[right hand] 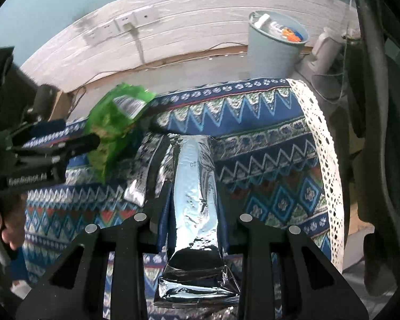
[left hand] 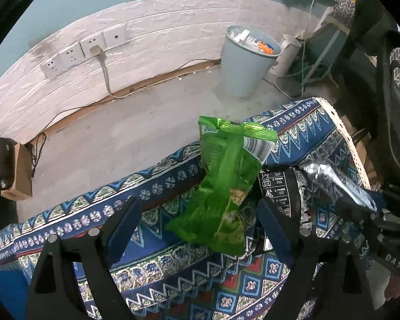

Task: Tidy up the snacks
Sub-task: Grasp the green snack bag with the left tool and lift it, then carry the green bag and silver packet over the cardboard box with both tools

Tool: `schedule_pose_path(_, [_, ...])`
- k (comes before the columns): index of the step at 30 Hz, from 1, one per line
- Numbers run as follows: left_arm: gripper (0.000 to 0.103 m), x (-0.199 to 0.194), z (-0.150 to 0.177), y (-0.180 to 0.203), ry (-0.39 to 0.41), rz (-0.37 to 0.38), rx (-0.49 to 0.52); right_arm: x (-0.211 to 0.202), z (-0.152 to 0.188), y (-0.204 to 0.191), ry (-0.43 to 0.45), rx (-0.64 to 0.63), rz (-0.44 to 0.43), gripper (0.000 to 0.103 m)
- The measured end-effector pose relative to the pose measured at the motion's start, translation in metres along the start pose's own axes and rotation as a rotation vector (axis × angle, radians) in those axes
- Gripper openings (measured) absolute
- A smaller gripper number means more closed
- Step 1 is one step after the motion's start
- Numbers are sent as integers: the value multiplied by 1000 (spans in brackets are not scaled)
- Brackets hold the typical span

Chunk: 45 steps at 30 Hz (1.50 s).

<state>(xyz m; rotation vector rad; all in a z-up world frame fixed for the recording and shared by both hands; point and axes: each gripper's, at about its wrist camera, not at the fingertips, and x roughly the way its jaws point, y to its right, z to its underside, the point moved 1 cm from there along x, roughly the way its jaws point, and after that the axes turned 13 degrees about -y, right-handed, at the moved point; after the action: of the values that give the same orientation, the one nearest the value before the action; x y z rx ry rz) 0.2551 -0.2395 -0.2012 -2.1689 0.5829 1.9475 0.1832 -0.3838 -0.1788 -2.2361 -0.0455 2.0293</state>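
We see both views in soft, even indoor light, moderately bright, with no sharp shadows on the grey floor (left hand: 114,138). The fisheye lenses bend the white brick wall (left hand: 152,34) into an arc and leave black corners around each round picture. In the right wrist view the silver foil packet (right hand: 194,192) throws bright glare in patches, and the green snack bag (right hand: 112,122) is smeared by motion blur, as is the left hand-held gripper (right hand: 56,136) at the edge. In the left wrist view the green bag is sharper, though its lower part looks soft
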Motion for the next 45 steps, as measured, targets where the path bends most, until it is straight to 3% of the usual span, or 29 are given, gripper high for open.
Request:
schedule_pose_path(7, [89, 23, -3, 5, -17, -37, 5, 10, -2, 4, -7, 5, 17, 29])
schedule_pose_path(17, [86, 40, -6, 1, 2, -8, -44, 9, 3, -1, 2, -21, 35, 29])
schedule_pose_path(18, [79, 39, -5, 3, 7, -23, -38, 9, 4, -1, 2, -22, 35, 29])
schedule_pose_path(19, [61, 38, -3, 6, 13, -40, -19, 9, 4, -2, 2, -22, 35, 29])
schedule_pose_path(21, [46, 38, -1, 11, 3, -61, 22, 9, 5, -2, 4, -22, 35, 29])
schedule_pose_path(22, [44, 38, 1, 14, -7, -73, 45, 9, 5, -2, 5, -21, 33, 29])
schedule_pose_path(27, [41, 32, 15, 14, -7, -113, 62, 3, 7, -5, 23, -31, 28, 29])
schedule_pose_path(45, [41, -38, 76, -1, 19, -131, 31, -30, 23, -39, 68, -114, 25, 29])
